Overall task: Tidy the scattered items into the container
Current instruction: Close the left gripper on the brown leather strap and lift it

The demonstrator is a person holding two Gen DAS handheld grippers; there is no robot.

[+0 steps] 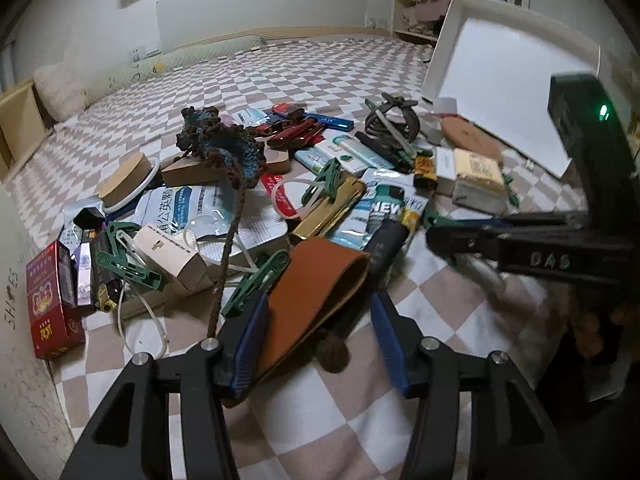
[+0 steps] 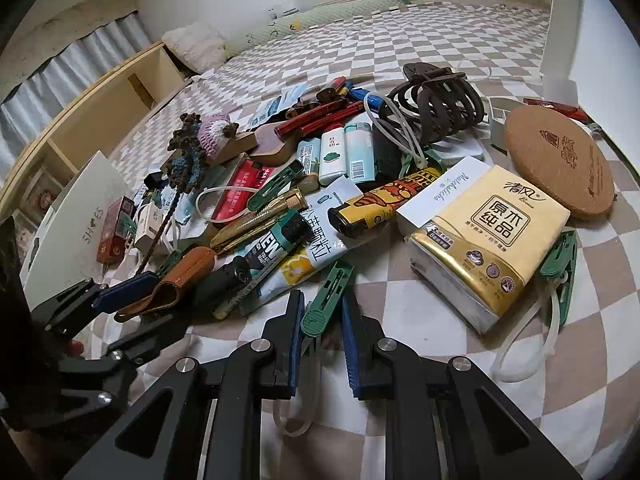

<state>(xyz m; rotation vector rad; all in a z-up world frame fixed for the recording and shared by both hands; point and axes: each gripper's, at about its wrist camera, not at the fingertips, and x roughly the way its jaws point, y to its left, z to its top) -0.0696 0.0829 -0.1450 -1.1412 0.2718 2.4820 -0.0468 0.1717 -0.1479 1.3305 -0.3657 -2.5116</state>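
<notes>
Right gripper (image 2: 320, 322) clamped on green clip (image 2: 326, 300) beside tissue pack (image 2: 486, 240); lift straight. Left gripper (image 1: 316, 328) apart around leather pouch (image 1: 316, 280).

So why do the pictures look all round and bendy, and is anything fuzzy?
Left wrist view: a fisheye lens curves the checked bedcover and darkens the corners; the right gripper at the side looks smeared. Right wrist view: the same bending, but the tissue pack is sharp, with a soft shine on its wrapper.
</notes>
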